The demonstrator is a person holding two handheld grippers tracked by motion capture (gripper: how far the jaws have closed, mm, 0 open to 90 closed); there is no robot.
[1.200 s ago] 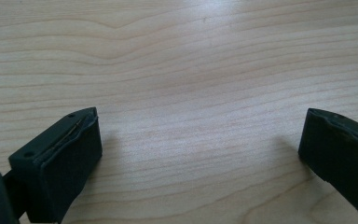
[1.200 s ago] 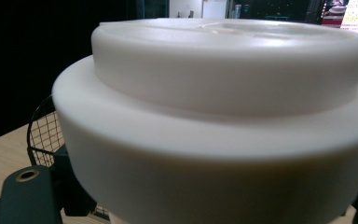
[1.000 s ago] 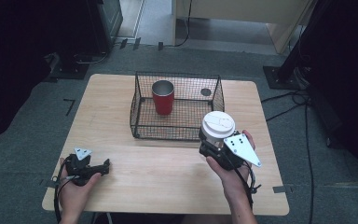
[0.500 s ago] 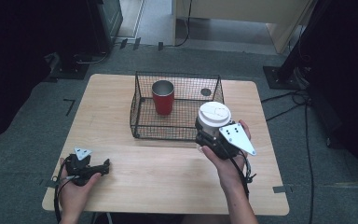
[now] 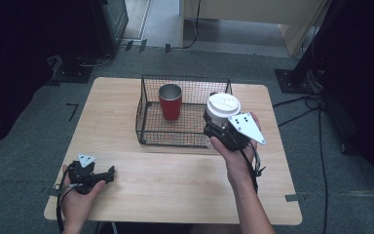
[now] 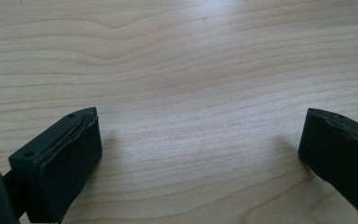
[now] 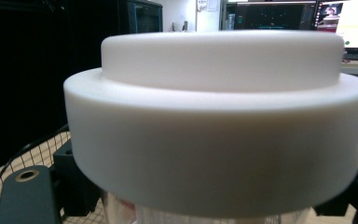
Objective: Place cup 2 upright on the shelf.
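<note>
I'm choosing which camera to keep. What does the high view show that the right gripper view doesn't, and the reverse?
High view alone: the red cup standing in the wire basket, the left claw resting open on the table, and both hands. Right gripper view alone: monitors behind, and clear glass under the lid. Both share: the white-lidded container held in the right claw at the basket's right edge.

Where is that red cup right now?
In the high view, the red cup stands upright inside the wire basket, toward its left, with the white-lidded cup at its right.
</note>
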